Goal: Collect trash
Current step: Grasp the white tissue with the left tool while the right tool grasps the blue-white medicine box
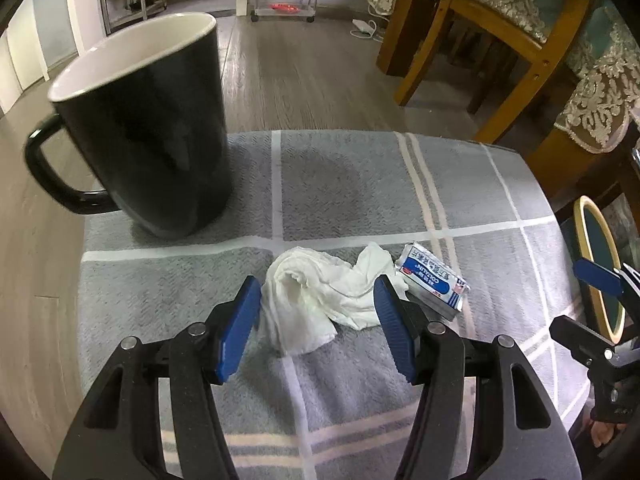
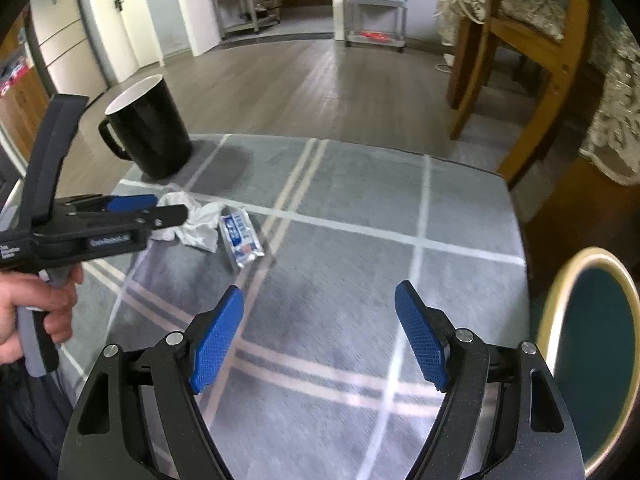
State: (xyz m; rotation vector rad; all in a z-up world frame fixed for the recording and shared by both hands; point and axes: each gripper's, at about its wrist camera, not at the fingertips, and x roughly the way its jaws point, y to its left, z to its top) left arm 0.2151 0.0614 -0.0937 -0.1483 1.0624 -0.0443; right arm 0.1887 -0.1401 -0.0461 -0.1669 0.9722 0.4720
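A crumpled white tissue (image 1: 320, 296) lies on the grey checked tablecloth (image 1: 352, 184). My left gripper (image 1: 316, 300) is open, its blue pads on either side of the tissue, low over the cloth. A small blue-and-white tissue packet (image 1: 434, 284) lies just right of the tissue. In the right wrist view the tissue (image 2: 196, 224) and packet (image 2: 242, 236) lie at left, with the left gripper (image 2: 160, 210) over the tissue. My right gripper (image 2: 320, 304) is open and empty above the cloth, well right of the trash.
A black mug (image 1: 148, 128) with a white inside stands at the table's far left corner; it also shows in the right wrist view (image 2: 150, 128). A round green-rimmed bin (image 2: 596, 360) sits off the table's right edge. Wooden chairs (image 1: 492, 32) stand beyond on the right.
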